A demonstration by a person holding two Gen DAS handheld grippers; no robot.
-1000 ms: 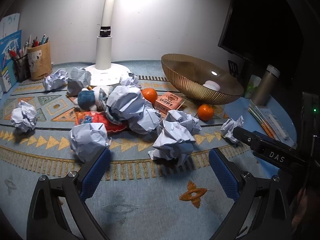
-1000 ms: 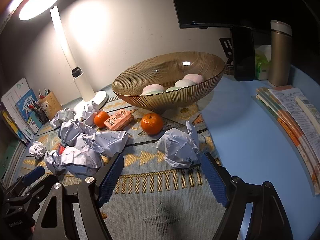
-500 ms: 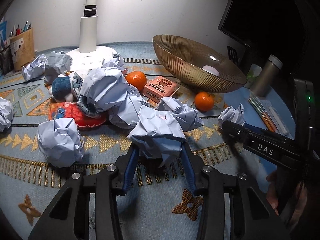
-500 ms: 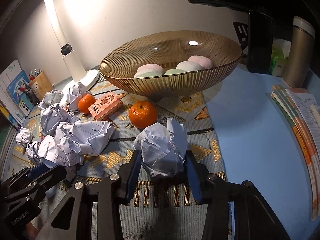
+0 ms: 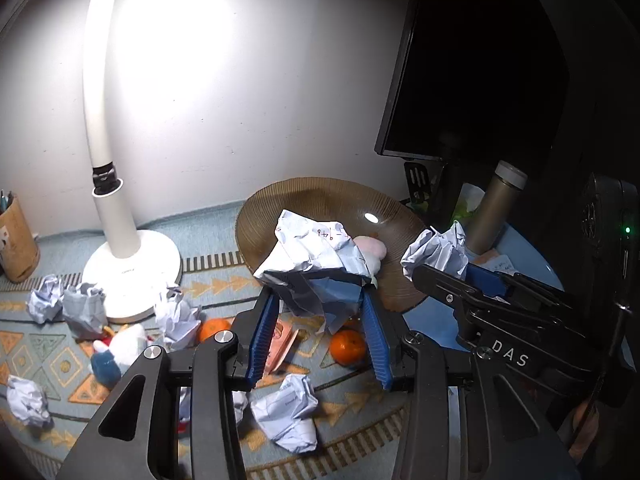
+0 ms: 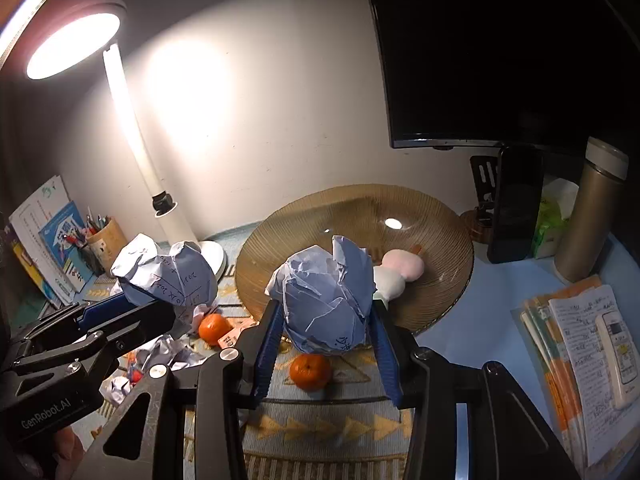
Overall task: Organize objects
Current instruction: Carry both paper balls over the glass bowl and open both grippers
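Observation:
My left gripper (image 5: pixel 318 340) is shut on a crumpled paper ball (image 5: pixel 316 272) and holds it in the air above the patterned mat. My right gripper (image 6: pixel 326 350) is shut on another crumpled paper ball (image 6: pixel 326 300), also lifted. Each gripper shows in the other's view, the right one (image 5: pixel 452 276) with its ball (image 5: pixel 438 252) and the left one (image 6: pixel 128 312) with its ball (image 6: pixel 168 276). Behind both stands a brown ribbed glass bowl (image 6: pixel 432 216) with pale round buns (image 6: pixel 404 268). Several more paper balls (image 5: pixel 288 412) lie on the mat.
Two mandarins (image 6: pixel 310 370) (image 6: pixel 214 328), an orange carton (image 5: pixel 280 344) and a soft toy (image 5: pixel 116 352) lie on the mat. A white desk lamp (image 5: pixel 132 260), a pen cup (image 6: pixel 104 240), a monitor (image 6: pixel 500 48), a flask (image 6: pixel 592 216) and books with a remote (image 6: pixel 584 364) surround it.
Both grippers have lifted their paper balls off the mat and risen, so the views now look down on the bowl and the mat from higher up.

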